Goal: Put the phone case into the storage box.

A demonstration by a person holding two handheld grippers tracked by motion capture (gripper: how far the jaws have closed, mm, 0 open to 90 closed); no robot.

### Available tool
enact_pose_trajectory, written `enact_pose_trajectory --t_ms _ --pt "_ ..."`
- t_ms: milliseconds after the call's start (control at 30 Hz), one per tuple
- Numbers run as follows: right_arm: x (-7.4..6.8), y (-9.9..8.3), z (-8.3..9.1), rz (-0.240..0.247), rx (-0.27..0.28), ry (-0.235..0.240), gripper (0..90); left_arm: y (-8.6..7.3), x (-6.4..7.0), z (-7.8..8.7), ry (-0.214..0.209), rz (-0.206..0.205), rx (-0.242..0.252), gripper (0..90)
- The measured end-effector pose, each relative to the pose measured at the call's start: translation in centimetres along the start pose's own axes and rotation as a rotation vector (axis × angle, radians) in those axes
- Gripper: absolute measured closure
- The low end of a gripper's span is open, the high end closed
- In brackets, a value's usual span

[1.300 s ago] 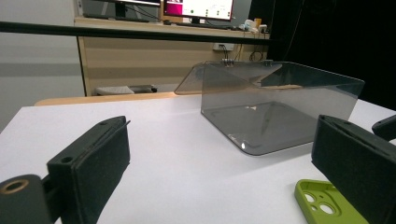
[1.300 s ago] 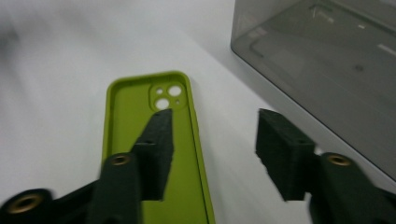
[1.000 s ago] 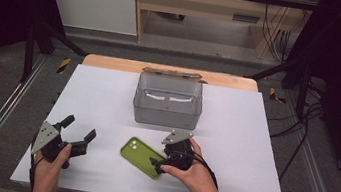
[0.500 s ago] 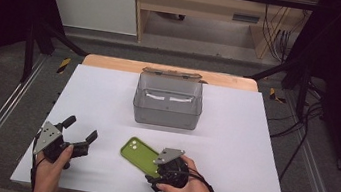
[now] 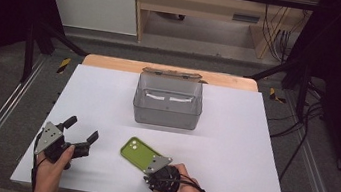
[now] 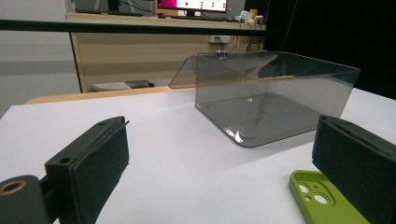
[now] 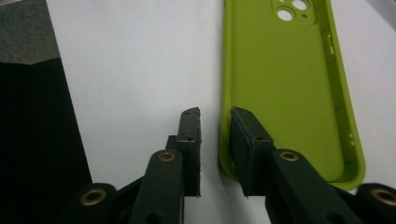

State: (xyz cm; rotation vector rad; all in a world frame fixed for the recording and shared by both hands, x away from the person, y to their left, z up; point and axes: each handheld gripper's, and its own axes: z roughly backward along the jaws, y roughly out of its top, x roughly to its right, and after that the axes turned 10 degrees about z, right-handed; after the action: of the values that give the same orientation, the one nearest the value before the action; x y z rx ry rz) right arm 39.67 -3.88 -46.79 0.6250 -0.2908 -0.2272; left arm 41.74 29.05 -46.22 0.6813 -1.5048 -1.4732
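In the high view the right tool (image 5: pixel 157 166) is mostly hidden under its grey plate and the person's hand, so its jaws cannot be read there. The right gripper view shows them narrowly parted, straddling the near long wall of a green phone case (image 7: pixel 285 88): one jaw sits inside the case, the other outside on the white table (image 7: pixel 130 70). A slim gap remains and the wall is not yet pinched, so the tool is released. The case lies open side up near the table's front edge, camera cut-outs at its far end; its near corner is cut off by the jaws. The left tool (image 5: pixel 81 136) hovers wide open at the front left, holding nothing. A clear grey plastic box (image 5: pixel 168 103) stands behind the case, well apart
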Motion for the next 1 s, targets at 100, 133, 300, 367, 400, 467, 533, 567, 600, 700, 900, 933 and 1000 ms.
enact_pose_trajectory --t_ms 100,133,300,367,400,467,533,567,600,700,900,933,1000 --pt "-0.3 0.1 -0.1 0.011 -0.009 -0.034 77.4 0.0 0.1 0.0 -0.001 -0.001 0.000 3.5" --pt "-0.4 0.1 -0.1 0.013 -0.010 -0.039 78.4 0.0 0.1 0.0 -0.002 -0.005 -0.003 3.6" --pt "-1.0 0.4 -0.1 0.055 -0.039 -0.094 82.2 -0.1 0.3 -0.1 -0.007 -0.011 -0.013 3.7" --pt "-1.1 0.4 -0.2 0.054 -0.043 -0.113 85.1 -0.1 0.3 -0.1 -0.008 -0.011 -0.017 3.7" --pt "-1.1 0.4 -0.2 0.054 -0.044 -0.116 85.5 -0.1 0.3 -0.1 -0.008 -0.011 -0.017 3.7" --pt "-1.0 0.4 -0.2 0.041 -0.042 -0.111 85.7 -0.1 0.3 -0.1 -0.005 -0.015 -0.019 3.8" --pt "-0.9 0.4 -0.1 0.035 -0.042 -0.101 86.1 -0.1 0.2 -0.1 0.001 -0.006 -0.026 3.9" --pt "-0.9 0.4 -0.1 0.026 -0.038 -0.099 86.3 -0.1 0.2 -0.1 0.003 -0.007 -0.029 3.9" --pt "-0.7 0.2 -0.1 0.011 -0.025 -0.087 87.1 -0.1 0.1 -0.1 0.004 0.002 -0.028 4.0" --pt "-0.5 0.1 -0.1 -0.011 -0.009 -0.070 87.6 -0.1 0.1 -0.1 0.009 0.009 -0.048 4.0" --pt "0.2 -0.7 0.4 -0.070 0.101 0.006 88.0 -0.1 0.2 0.2 0.003 0.037 -0.060 3.9" --pt "0.3 -0.8 0.7 -0.086 0.149 -0.006 88.0 0.0 0.2 0.2 0.003 0.042 -0.062 3.8" --pt "0.4 -0.8 1.0 -0.086 0.174 -0.011 88.0 0.1 0.3 0.4 -0.005 0.063 -0.054 3.6"
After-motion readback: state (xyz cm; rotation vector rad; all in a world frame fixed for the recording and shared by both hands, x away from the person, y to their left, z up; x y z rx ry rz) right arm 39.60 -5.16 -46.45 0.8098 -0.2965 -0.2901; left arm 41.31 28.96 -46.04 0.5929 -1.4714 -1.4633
